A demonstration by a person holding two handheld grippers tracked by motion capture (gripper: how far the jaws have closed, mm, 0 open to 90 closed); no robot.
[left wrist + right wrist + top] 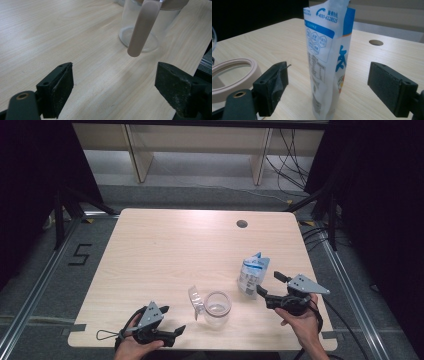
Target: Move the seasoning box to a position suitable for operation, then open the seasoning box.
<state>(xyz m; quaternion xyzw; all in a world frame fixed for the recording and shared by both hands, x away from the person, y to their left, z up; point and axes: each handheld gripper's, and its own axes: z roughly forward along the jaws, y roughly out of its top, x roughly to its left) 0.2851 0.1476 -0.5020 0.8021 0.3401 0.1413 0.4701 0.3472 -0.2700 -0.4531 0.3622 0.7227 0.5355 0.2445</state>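
1. While the left gripper sat near the table's front edge, jaws wide, holding nothing, the clear pitcher stood just ahead, empty.
2. R gripper gaped round the upright pouch, not clamped.
3. Judged: pouring not begun.

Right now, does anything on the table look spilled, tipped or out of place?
Nothing is spilled or tipped. The pouch stands upright with its top already torn open, and the clear jar stands open, its lid tilted beside it.

1 pouch, 1 jar, 1 lid, 2 grippers.
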